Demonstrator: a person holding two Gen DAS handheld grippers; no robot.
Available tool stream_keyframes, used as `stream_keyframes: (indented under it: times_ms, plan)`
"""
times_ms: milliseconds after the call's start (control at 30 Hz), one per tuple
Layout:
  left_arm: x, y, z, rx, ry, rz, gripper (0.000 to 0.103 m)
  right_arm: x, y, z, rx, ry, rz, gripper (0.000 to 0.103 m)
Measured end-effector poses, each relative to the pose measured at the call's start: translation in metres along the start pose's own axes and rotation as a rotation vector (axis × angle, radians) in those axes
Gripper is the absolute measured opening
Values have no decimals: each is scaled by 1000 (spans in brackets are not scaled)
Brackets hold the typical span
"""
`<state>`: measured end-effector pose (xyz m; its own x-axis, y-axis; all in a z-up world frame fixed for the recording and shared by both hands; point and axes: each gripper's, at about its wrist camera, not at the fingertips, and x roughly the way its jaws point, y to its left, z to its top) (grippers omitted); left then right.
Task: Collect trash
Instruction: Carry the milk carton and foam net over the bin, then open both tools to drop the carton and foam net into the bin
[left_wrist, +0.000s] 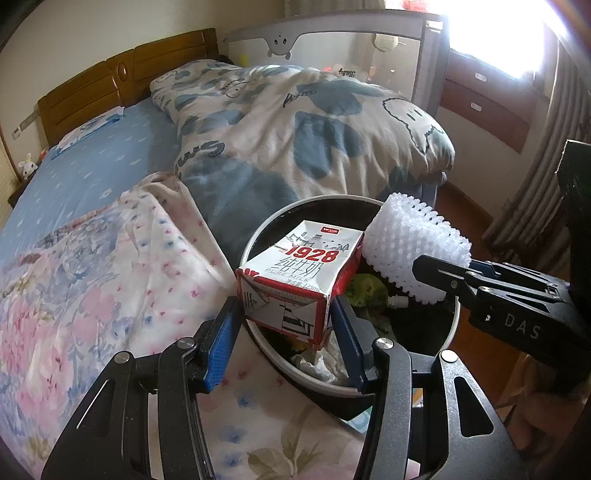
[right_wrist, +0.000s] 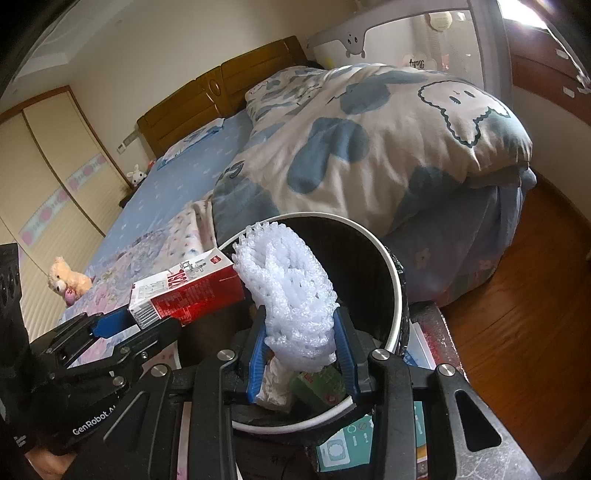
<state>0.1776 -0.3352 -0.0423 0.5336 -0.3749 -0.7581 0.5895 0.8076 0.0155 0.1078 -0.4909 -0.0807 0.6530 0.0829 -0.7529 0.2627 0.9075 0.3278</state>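
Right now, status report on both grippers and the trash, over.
Left gripper shut on milk carton. Right gripper shut on foam net. Both held over the bin. Nothing in the way.

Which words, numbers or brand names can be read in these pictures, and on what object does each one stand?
"1928" and "PURE MILK": milk carton, held in the left gripper.
"DAS": body of the right gripper.
"GenRobot": body of the left gripper, seen from the right wrist.
"Baby", mirrored: crib panel.
Chinese characters and small print on the carton: too small or blurred to read.
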Motion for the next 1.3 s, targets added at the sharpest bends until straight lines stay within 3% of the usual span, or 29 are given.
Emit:
stream_keyframes:
  times_ms: [467,533,700,967,1300]
  plan:
    - [5,1,6,-7,27,2,51,2,-9,7,28,0,22,39]
    - [3,2,6,-9,24,0,51,2,-11,8,39,1,28,50]
    - [-4,7,1,-22,16,4,51,0,-14,8,56,-3,41,56]
    - [-27,25,-27,-92,9,-3,55,-15,-9,-7,73,-31,56,62]
    - [-81,50,-84,-204,-65,33,68,-50,24,-50,61,-98,89,84]
